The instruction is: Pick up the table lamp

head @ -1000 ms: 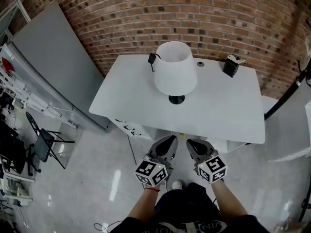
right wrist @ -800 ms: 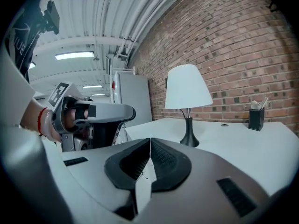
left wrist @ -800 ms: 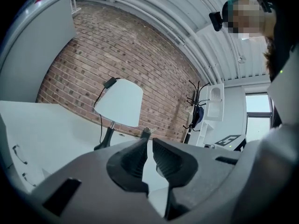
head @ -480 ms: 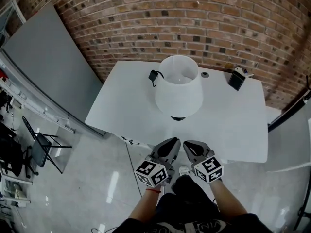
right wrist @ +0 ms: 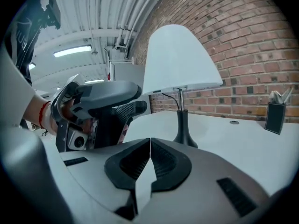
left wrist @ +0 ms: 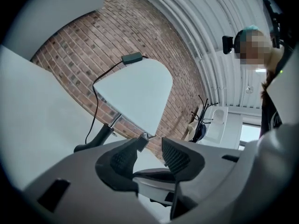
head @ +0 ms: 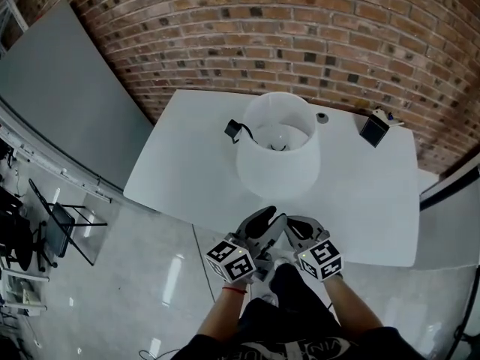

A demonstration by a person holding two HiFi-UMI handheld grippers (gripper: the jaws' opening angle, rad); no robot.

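Squarely on the white table point(head: 187, 163) by a brick wall, the lamp point(head: 277, 156) shows a white cone shade over a slim black stem and base. Near the table's front edge, the left gripper point(head: 270, 220) is held level, its jaws just opened with nothing between them. Beside it, the right gripper point(head: 297, 225) dips slightly, jaws pressed together, empty. The lamp stands upright, its long axis vertical.

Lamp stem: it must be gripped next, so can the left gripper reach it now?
Probably yes. The left gripper, its jaws just opened with nothing between them, faces the lamp stem; nothing stands between them on the table. Only the cord hangs close by.
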